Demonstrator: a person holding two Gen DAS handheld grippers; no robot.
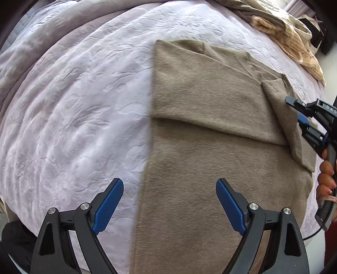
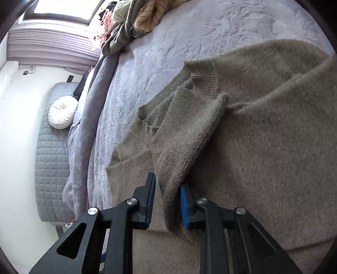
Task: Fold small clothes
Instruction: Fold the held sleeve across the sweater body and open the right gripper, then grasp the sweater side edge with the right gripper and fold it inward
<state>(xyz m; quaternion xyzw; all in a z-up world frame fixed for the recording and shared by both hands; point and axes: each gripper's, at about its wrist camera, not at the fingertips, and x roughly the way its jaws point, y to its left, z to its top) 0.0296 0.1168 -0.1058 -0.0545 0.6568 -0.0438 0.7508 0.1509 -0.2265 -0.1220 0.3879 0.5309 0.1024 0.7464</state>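
Note:
A taupe fuzzy knit sweater (image 1: 210, 118) lies flat on the bed, one sleeve folded across its body. My left gripper (image 1: 169, 202) is open and empty, hovering over the sweater's left edge near its hem. My right gripper (image 2: 166, 198) is shut on a fold of the sweater's other sleeve (image 2: 185, 134), lifting it a little beside the ribbed collar (image 2: 202, 84). The right gripper also shows in the left wrist view (image 1: 303, 118) at the sweater's right side, held by a hand.
The bed has a pale lilac embossed cover (image 1: 73, 105). A heap of other clothes (image 1: 294, 38) lies at the far right corner, also in the right wrist view (image 2: 134, 19). A grey quilted headboard (image 2: 50, 164) and round white cushion (image 2: 62, 111) stand beyond the bed.

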